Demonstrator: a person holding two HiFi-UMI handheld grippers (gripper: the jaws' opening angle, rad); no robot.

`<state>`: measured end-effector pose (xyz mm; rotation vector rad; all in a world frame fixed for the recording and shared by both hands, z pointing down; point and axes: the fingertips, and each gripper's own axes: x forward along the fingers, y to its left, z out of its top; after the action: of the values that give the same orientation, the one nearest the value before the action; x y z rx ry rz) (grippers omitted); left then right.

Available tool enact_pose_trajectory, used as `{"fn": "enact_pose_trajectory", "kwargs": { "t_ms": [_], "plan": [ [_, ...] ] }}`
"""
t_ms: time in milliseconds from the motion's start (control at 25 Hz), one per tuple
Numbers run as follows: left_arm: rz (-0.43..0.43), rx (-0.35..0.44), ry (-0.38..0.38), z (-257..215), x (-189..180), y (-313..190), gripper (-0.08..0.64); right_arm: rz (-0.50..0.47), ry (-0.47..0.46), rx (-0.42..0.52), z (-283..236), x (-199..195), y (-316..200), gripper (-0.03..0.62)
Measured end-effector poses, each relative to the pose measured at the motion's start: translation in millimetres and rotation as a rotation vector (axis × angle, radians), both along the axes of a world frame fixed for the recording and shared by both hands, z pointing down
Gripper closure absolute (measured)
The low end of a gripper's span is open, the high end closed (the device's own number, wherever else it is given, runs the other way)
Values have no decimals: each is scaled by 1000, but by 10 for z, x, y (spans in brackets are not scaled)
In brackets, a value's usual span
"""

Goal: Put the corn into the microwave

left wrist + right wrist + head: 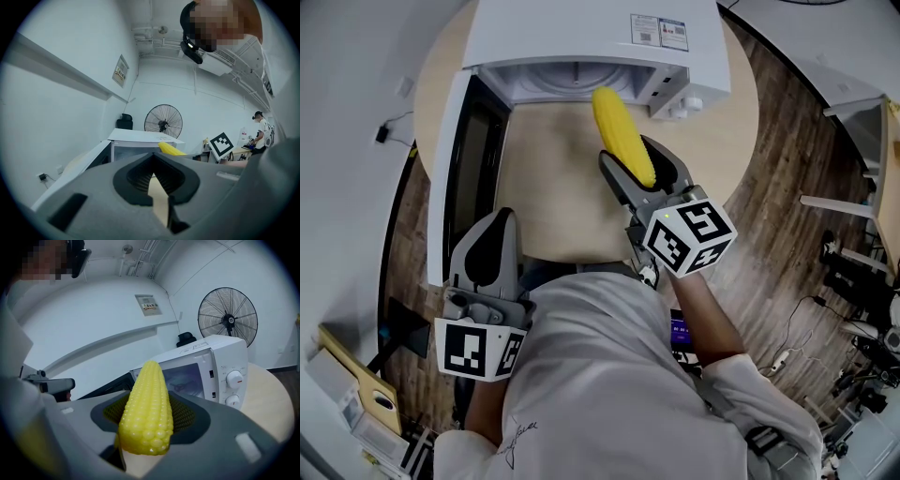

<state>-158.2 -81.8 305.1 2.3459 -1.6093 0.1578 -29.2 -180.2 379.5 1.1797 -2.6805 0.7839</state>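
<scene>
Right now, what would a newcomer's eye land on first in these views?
The bright yellow corn cob, clamped in the right gripper and pointing tip-first at the white microwave on the round wooden table. Next, the microwave's door, standing wide open on the head view's left.

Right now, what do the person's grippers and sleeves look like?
Both the left gripper and right gripper are grey plastic shells with black ribbed pads inside the jaws. The left cube and right cube are white with black square markers. The person wears a white top.
</scene>
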Motion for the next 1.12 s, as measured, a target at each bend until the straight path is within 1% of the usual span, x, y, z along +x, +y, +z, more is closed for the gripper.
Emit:
{"fn": "enact_pose_trajectory", "kwargs": {
  "t_ms": [480,800,1120],
  "plan": [
    [18,-34,8,126,-20,-36,568,-14,39,-17,213,-62,-168,328],
    [12,-44,6,131,-60,-98,569,-10,51,-33,341,-102,-293,328],
    [18,-52,7,158,2,-188,569,-4,58,-48,534,-166,-491,328]
  ]
}}
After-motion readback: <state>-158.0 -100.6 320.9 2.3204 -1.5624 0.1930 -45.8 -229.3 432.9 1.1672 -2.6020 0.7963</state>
